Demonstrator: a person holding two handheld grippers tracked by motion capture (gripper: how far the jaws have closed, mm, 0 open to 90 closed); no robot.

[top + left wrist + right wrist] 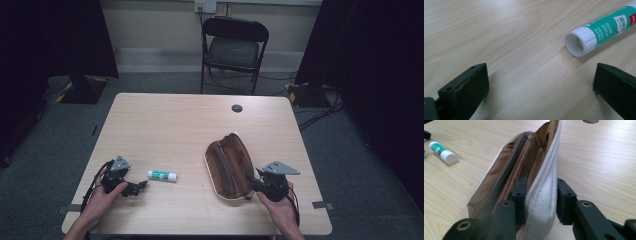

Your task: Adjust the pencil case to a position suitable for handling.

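A glue stick [162, 175] with a green label and white cap lies on its side on the wooden table [175, 125], left of centre near the front. My left gripper [139, 186] rests just left of it; in the left gripper view its jaws [540, 75] stand wide open, and the glue stick's white end [581, 41] lies a little ahead of them, untouched. A brown pouch [229, 167] with a white zipper edge lies open at the right. My right gripper [253, 180] is shut on that white edge [541, 197] at the pouch's near end, and the brown lining [524, 157] shows.
A black folding chair [235, 45] stands behind the table. A dark round cable hole [237, 108] sits near the table's far edge. Dark curtains hang at both sides. Bare tabletop stretches across the far and left parts.
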